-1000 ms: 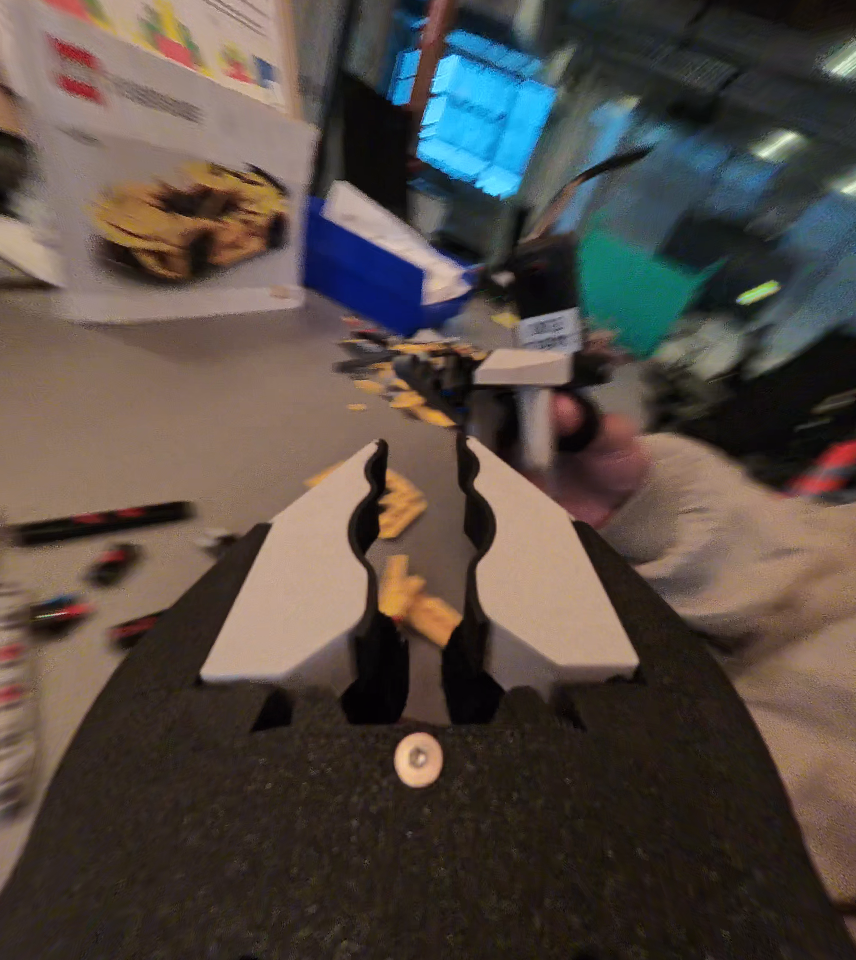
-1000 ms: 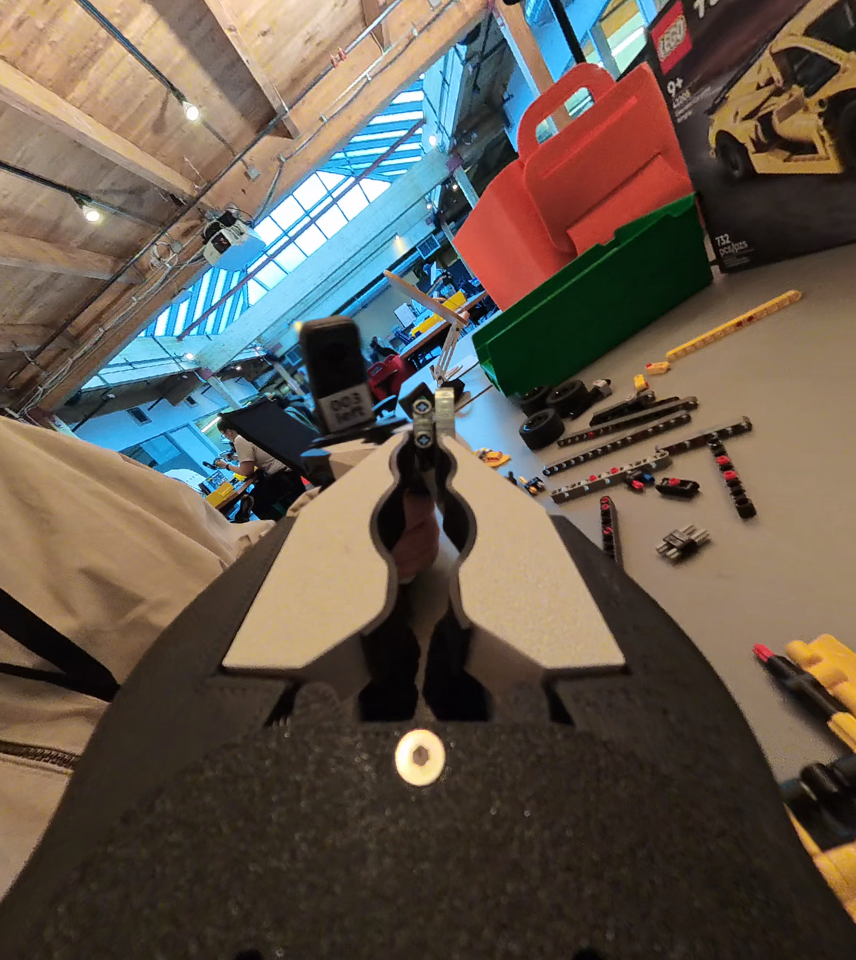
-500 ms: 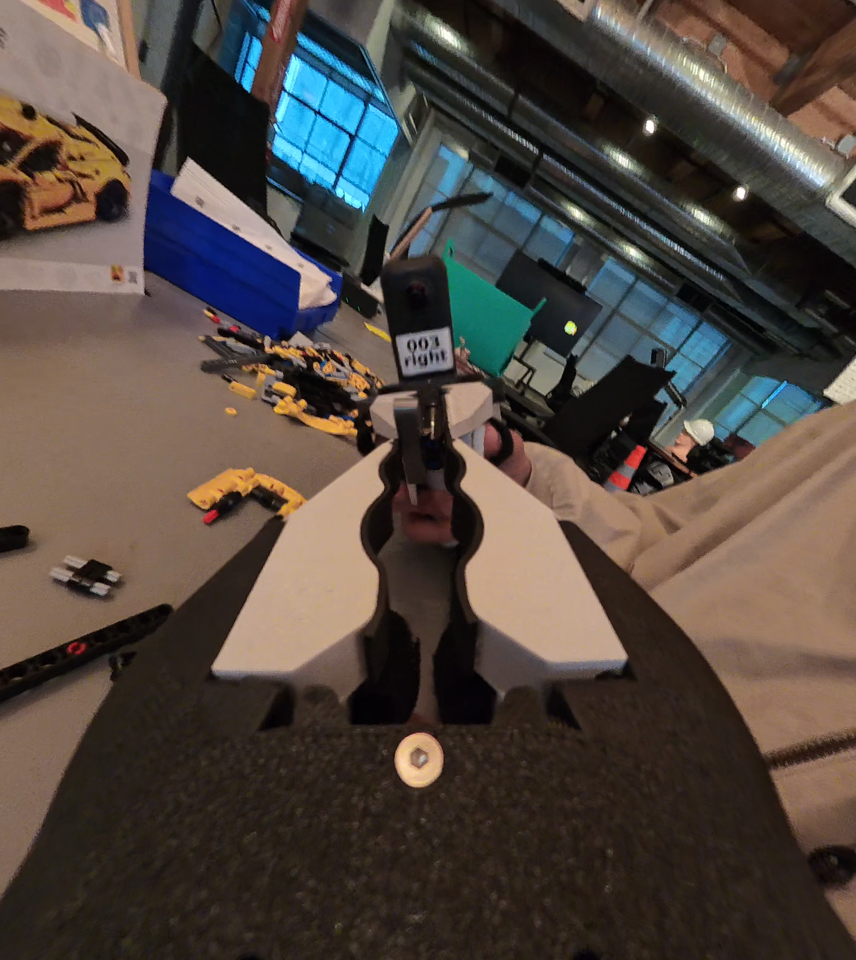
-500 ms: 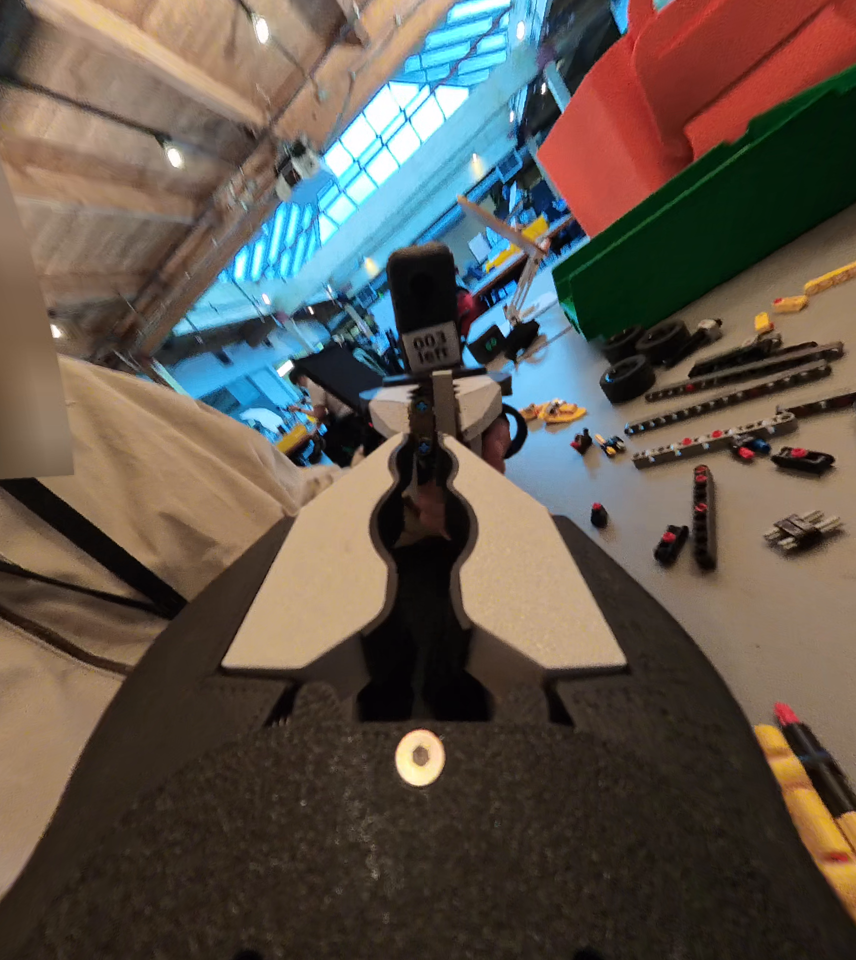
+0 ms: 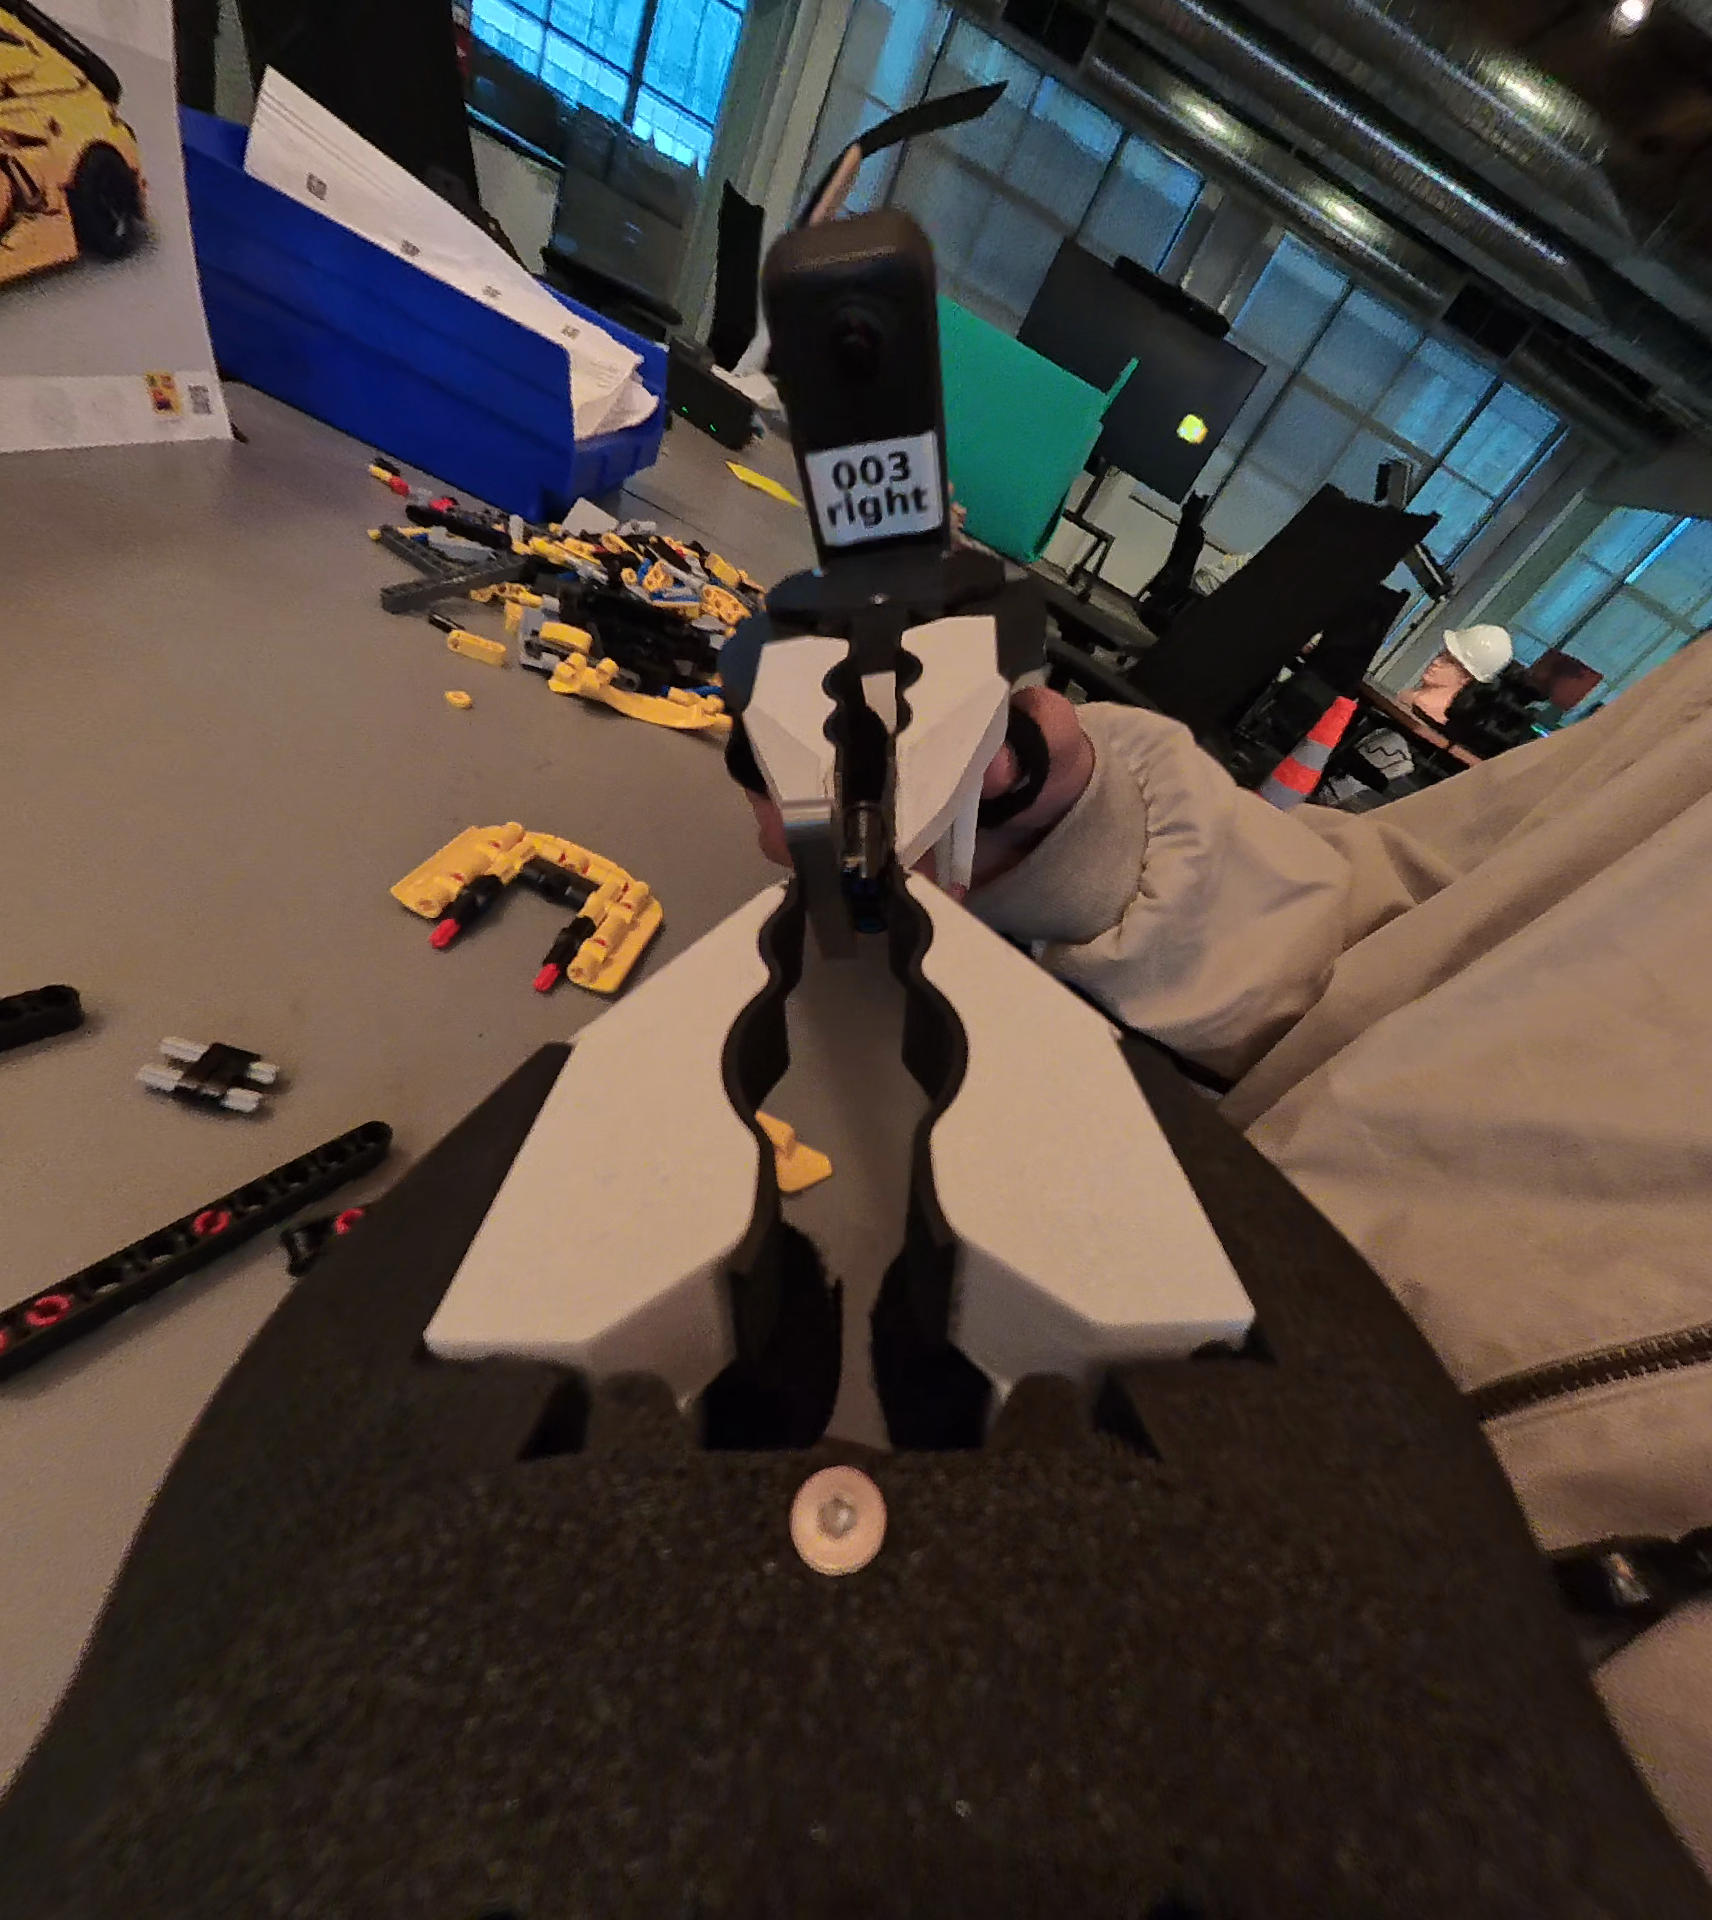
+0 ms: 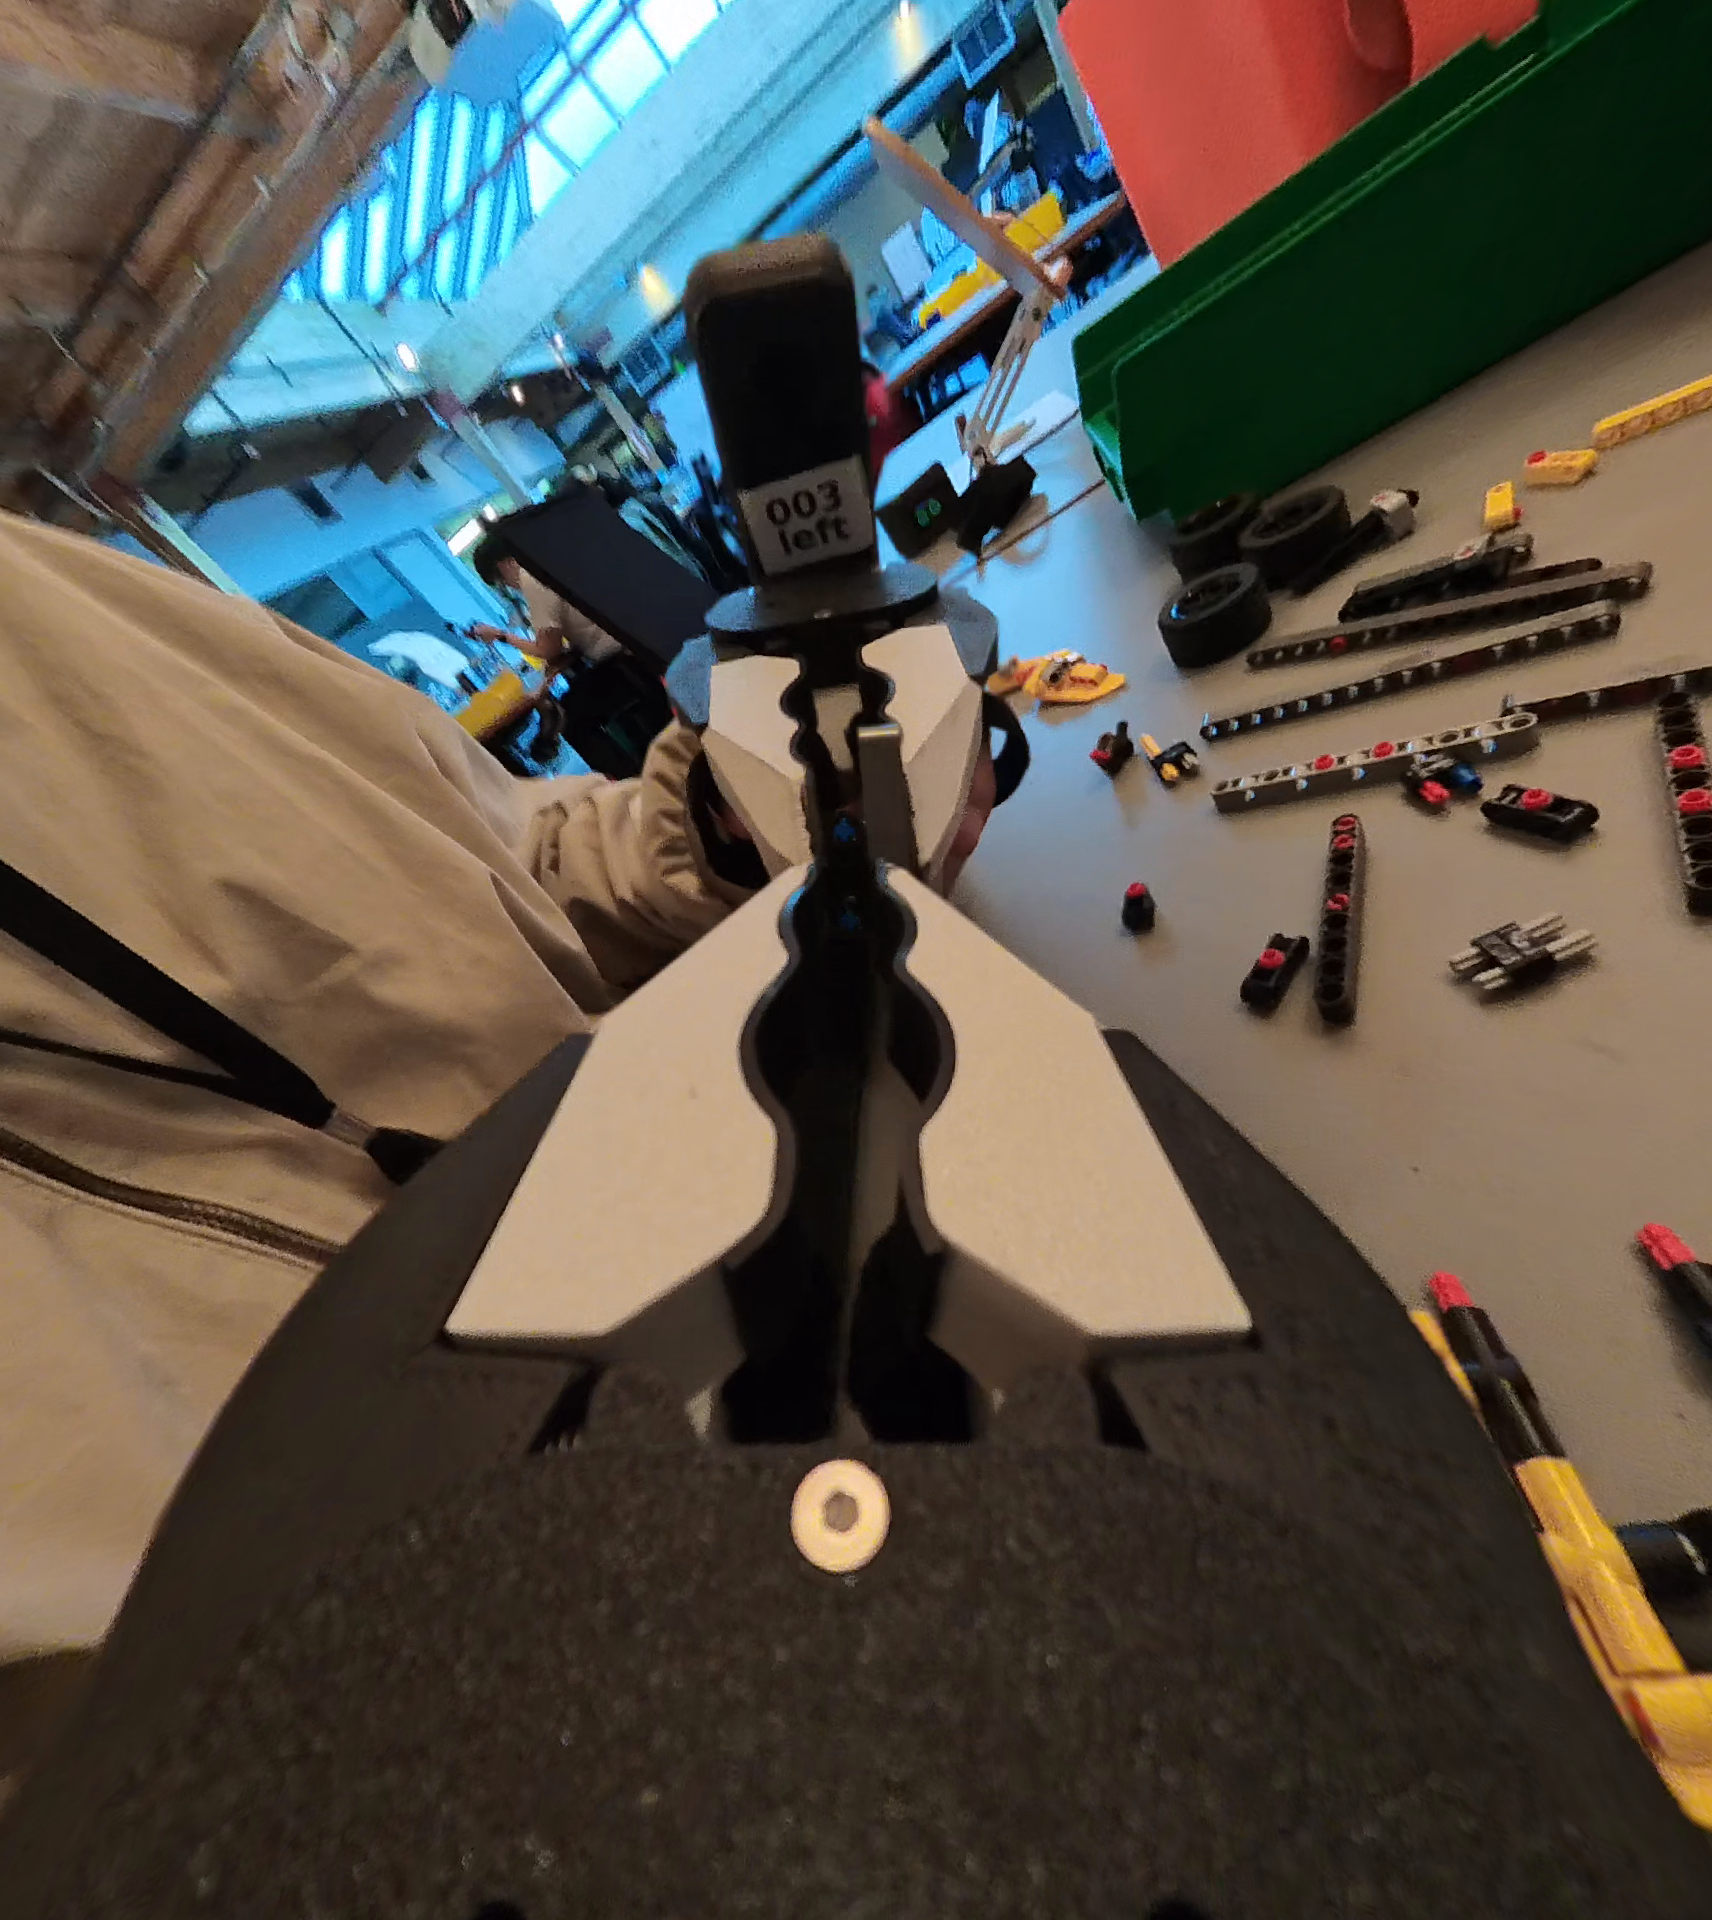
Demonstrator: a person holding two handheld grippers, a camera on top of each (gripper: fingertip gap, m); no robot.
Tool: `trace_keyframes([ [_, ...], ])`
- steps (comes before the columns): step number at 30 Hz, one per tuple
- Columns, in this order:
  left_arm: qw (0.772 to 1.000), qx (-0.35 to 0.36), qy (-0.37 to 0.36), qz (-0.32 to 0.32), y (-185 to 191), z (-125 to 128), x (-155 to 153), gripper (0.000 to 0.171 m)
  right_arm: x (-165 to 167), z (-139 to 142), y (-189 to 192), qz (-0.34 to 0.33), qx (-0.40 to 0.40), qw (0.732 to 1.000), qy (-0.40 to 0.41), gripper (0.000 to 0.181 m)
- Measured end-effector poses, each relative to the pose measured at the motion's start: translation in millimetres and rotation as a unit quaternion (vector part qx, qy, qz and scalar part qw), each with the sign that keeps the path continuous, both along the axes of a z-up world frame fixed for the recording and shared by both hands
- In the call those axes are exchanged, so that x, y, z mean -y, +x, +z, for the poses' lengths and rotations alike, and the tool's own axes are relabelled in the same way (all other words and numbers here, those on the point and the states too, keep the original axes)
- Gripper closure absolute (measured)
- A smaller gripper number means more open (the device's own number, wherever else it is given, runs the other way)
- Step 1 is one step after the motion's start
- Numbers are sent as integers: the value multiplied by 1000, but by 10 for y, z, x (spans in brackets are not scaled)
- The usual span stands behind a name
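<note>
Your two tools have closed in on each other in the last second and now meet tip to tip above the surface (image 5: 156, 727); before that the left view was sweeping, blurred, over loose parts. Your right hand-held gripper (image 6: 841, 883) is pressed together on a small grey and black piece (image 5: 824, 883), whose blue-pinned end pokes forward; your left hand-held gripper (image 5: 847, 894) has its jaws narrowed around the other end of that piece, but you cannot tell here whether its pads actually touch it. The piece is in the air between the two tools, well above the surface. Below lie a yellow curved part (image 5: 530, 904) and black beams (image 5: 166, 1257) toward the near edge, with a heap of parts (image 5: 603, 623) before a blue bin (image 5: 364, 322) toward the far edge; the right view shows wheels (image 6: 1216, 613) beside a green bin (image 6: 1403, 312). The joint itself is hidden by the fingers; your sleeve (image 5: 1195, 862) covers the surface behind, and the yellow parts at the right view's corner are cut off.
</note>
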State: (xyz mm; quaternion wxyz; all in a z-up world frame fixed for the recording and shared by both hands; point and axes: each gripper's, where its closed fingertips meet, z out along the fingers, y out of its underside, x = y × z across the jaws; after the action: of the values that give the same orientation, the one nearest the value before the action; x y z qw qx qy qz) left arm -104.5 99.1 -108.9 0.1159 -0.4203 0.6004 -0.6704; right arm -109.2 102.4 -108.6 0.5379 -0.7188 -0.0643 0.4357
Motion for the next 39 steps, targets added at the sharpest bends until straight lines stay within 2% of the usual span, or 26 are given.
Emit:
trace_keyframes([
  [2,1000,4,-8,3,4,29,-9,156,-7,34,10,3,-31,1000,3,174],
  [10,1000,6,-5,-14,-41,31,26,156,39,50,11,14,-11,1000,12,175],
  [11,1000,7,-8,-10,-57,33,-24,156,56,116,84,4,-27,999,24,173],
  [12,1000,6,-18,11,-68,28,-184,157,146,378,451,-48,-102,990,79,175],
  [13,998,9,-42,38,-78,44,-393,157,322,514,906,-94,-159,978,100,175],
  [14,995,17,-77,54,-88,101,-551,157,467,480,1187,-137,-132,977,98,175],
  [15,993,22,-104,59,-82,152,-621,157,552,391,1260,-155,-63,983,76,176],
  [17,992,12,-114,48,-31,145,-562,157,649,301,1367,-184,37,982,35,175],
  [18,992,5,-115,43,-5,134,-520,157,694,154,1560,-226,102,968,-21,174],
  [19,992,5,-120,34,1,149,-482,157,809,-34,1877,-287,182,936,-95,174],
  [21,992,1,-121,31,18,142,-451,157,1240,-315,2514,-390,326,835,-212,174],
  [22,993,-6,-115,37,38,109,-447,157,1446,-432,2714,-415,364,794,-252,174],
  [23,993,-14,-113,38,54,82,-436,157,1581,-506,2834,-431,378,773,-271,174],
  [24,992,-18,-117,39,64,76,-427,156,1644,-551,2890,-440,374,770,-272,174],
  [27,990,-7,-143,18,33,165,-372,156,1619,-575,2869,-435,328,804,-240,174],
  [31,993,18,-120,6,-29,223,-280,156,1609,-636,2797,-413,249,846,-229,175],
  [33,994,19,-110,2,-37,215,-239,156,1552,-579,2708,-397,193,874,-204,174],
  [36,998,-4,-67,5,7,69,-168,156,1357,-310,2387,-335,81,928,-139,174],
  [39,997,-57,33,34,111,-278,-126,156,1069,35,1912,-246,1,967,-62,174],
])
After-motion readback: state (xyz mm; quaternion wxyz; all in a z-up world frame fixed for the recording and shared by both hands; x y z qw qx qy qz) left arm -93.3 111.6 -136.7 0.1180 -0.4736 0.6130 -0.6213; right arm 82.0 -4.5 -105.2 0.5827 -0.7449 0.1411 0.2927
